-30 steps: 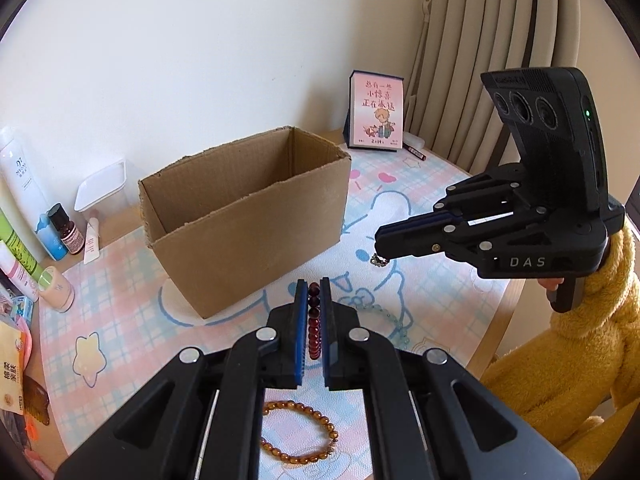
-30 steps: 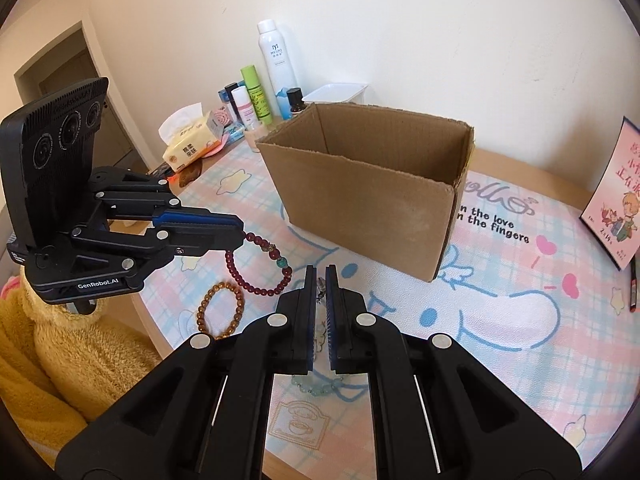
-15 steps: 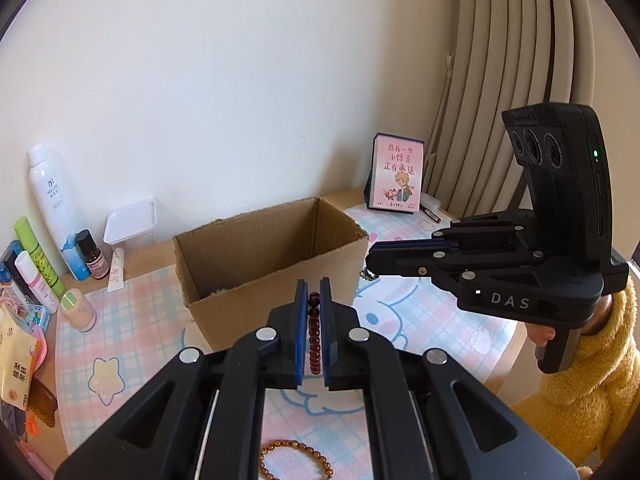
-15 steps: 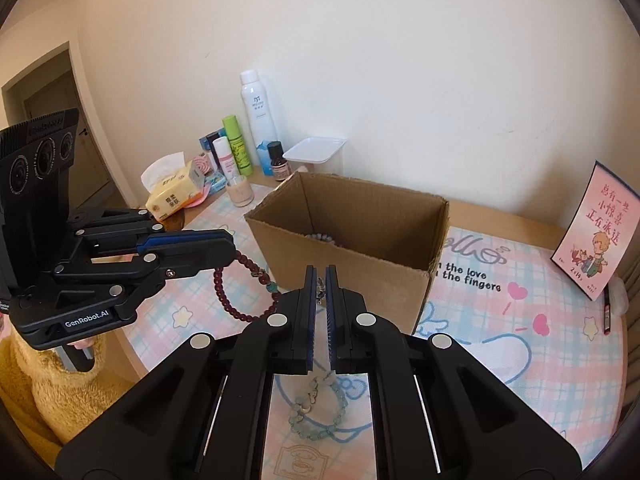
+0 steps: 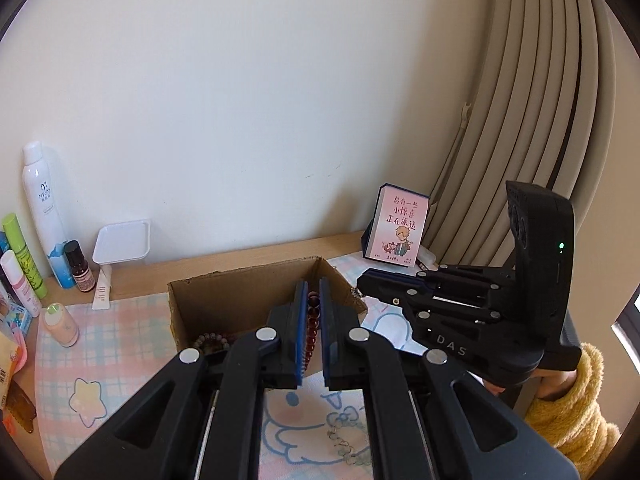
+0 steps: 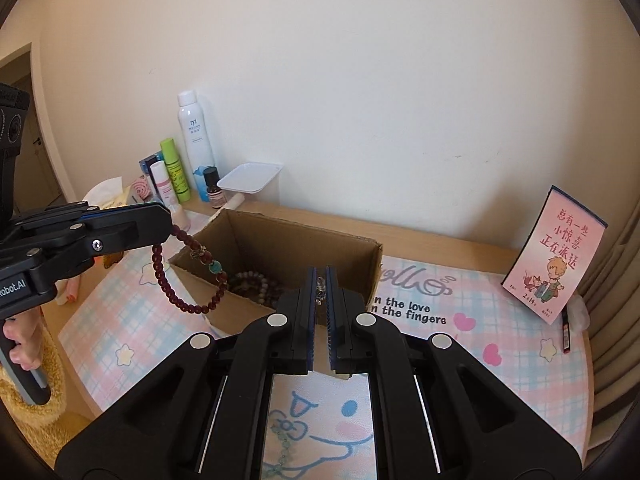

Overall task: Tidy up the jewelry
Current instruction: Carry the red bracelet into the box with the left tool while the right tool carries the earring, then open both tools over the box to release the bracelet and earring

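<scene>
My left gripper (image 5: 313, 292) is shut on a dark red bead bracelet (image 6: 184, 268), which hangs from its tips over the left rim of the open cardboard box (image 6: 360, 256); the gripper also shows in the right wrist view (image 6: 170, 222). My right gripper (image 6: 319, 276) is shut on a small clear-beaded piece of jewelry (image 6: 319, 285), held above the box's near edge; in the left wrist view (image 5: 360, 280) it shows at the right. Pale pink bead bracelets (image 6: 256, 284) lie inside the box. A green bead chain (image 6: 286, 444) lies on the mat below.
Cosmetic bottles (image 6: 194, 140) and a white plastic container (image 6: 250, 176) stand along the wall left of the box. A pink card (image 6: 556, 264) leans at the right near the curtain. The cartoon mat (image 6: 460, 344) covers the table.
Both grippers have risen and moved forward over the box, carrying their jewelry. The amber bracelet on the mat has dropped out of view.
</scene>
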Demonstrator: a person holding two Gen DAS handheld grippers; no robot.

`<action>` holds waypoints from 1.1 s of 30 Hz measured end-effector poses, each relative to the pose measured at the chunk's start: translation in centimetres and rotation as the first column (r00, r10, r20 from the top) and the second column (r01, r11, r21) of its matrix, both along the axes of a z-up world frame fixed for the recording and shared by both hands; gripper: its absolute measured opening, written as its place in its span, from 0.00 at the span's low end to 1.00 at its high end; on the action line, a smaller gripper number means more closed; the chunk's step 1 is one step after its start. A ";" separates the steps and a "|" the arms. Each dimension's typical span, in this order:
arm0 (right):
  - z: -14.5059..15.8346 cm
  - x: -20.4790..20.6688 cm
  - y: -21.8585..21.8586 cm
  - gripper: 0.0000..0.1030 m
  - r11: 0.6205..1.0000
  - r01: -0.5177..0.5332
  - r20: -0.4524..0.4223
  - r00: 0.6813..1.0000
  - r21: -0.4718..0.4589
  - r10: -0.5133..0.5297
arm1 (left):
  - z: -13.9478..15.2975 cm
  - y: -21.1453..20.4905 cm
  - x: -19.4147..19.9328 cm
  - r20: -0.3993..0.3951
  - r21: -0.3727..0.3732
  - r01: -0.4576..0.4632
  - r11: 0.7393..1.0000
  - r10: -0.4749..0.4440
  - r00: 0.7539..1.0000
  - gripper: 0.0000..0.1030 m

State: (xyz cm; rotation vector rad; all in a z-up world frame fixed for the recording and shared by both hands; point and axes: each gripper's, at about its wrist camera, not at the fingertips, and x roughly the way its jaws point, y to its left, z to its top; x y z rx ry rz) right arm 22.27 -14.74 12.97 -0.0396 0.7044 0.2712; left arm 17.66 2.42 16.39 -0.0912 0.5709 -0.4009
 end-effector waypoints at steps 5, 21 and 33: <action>-0.6 1.5 -0.2 0.04 1.000 0.019 -0.014 1.000 0.006 -0.019 | 0.2 0.5 1.4 0.012 -0.020 -0.061 0.998 0.061 0.998 0.05; -4.3 4.2 0.7 0.04 1.000 0.015 -0.147 0.989 0.022 -0.012 | -5.0 1.9 6.1 -0.109 0.089 -0.164 0.983 0.173 0.979 0.05; -5.2 4.5 0.3 0.04 0.999 0.027 -0.169 0.985 0.037 -0.021 | -6.6 2.0 6.2 -0.129 0.145 -0.159 0.977 0.178 0.975 0.06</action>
